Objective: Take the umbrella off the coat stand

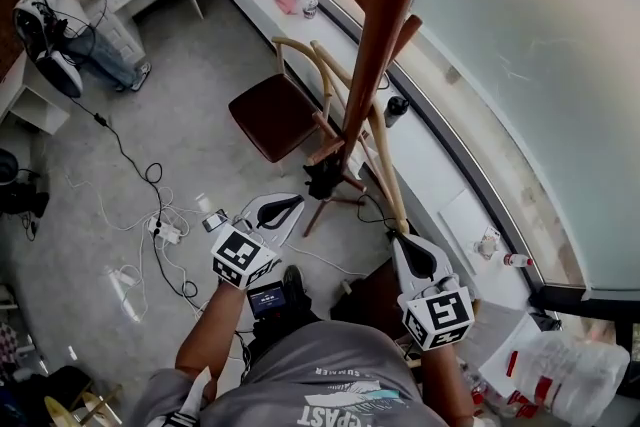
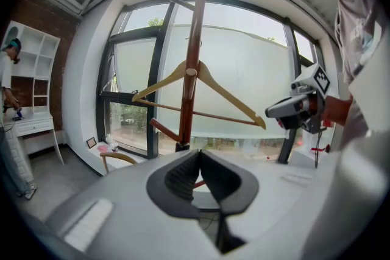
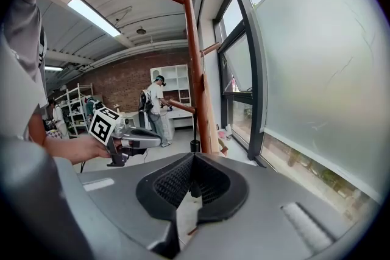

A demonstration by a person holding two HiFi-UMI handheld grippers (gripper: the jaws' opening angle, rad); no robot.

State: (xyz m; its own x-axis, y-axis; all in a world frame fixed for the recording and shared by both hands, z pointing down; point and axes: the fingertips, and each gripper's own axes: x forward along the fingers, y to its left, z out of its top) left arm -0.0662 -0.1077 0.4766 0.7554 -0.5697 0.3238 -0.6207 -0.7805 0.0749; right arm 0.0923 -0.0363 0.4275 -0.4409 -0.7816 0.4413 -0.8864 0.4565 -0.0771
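Umbrella (image 1: 325, 177), apparently the dark bundle low on the coat stand (image 1: 385, 25): approach step.
My left gripper (image 1: 290, 205) and right gripper (image 1: 410, 245) hover beside the coat stand, fingers clenched on nothing; next I must open one and reach the umbrella.

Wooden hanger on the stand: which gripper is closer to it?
Right. The right gripper is at the wooden hanger's near tip; the left gripper sits farther off, left of the coat stand.

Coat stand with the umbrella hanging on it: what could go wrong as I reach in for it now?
Both the left gripper and right gripper have their fingers shut, so reaching in may only bump the umbrella and set it swinging. A wooden hanger also hangs on the coat stand; a tug might knock it off. Cables trail across the floor nearby, a possible trip.
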